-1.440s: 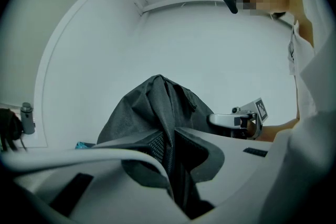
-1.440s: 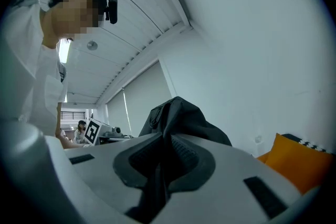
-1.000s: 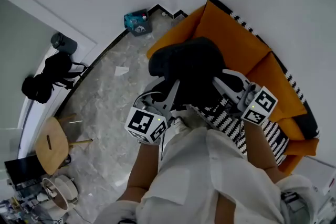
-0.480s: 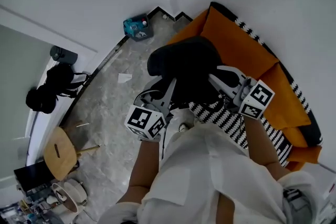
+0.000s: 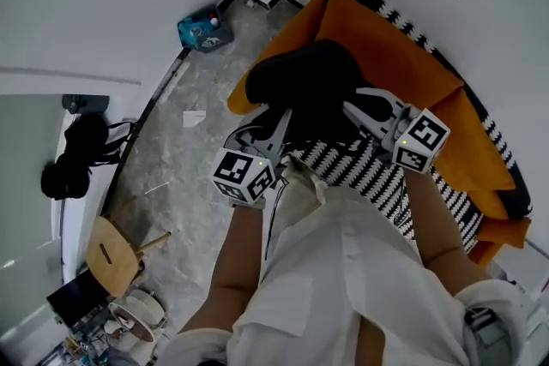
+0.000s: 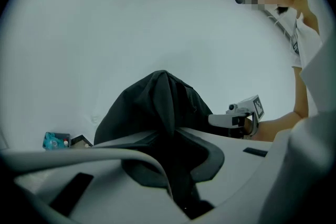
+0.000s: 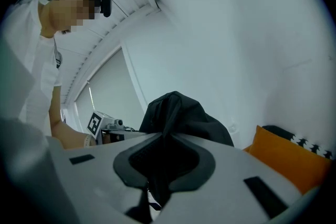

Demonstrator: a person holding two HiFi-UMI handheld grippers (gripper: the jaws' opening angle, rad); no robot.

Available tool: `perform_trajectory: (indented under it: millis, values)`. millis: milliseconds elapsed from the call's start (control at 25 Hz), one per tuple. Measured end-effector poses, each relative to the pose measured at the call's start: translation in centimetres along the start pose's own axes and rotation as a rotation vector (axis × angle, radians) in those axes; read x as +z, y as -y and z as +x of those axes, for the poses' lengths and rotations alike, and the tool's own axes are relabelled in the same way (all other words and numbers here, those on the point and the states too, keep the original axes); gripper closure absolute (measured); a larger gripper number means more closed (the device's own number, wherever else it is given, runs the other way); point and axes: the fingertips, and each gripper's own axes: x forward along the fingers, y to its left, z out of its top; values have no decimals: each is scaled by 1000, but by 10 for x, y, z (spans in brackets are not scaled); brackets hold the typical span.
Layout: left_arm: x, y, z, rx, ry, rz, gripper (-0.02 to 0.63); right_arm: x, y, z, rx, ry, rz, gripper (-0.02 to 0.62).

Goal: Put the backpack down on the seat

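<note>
Between my two claws hangs the backpack, a slumped black dome of soft, matte fabric. I hold it from both sides so the weight is shared and it sits upright for setting down: the left claw pinches one fold of cloth and the right claw pinches another. Just beyond both claws lies the seat, a smooth orange sofa edged in black-and-white pattern. A zigzag-striped throw lies under the right claw. Whether the bag's base touches the cushion I cannot tell.
</note>
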Motion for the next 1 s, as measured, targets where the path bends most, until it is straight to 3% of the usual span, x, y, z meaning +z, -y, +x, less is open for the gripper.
perform_trajectory:
  millis: [400, 840, 1000]
  values:
    - [-80, -40, 90, -61, -163, -38, 545, -86, 93, 4, -197, -121, 115, 549]
    - [-171, -73, 133, 2, -330, -129, 545, -178, 145, 10, -276, -276, 225, 549]
    - [-182, -76, 136, 16, -326, -154, 545, -190, 150, 11, -294, -259, 272, 549]
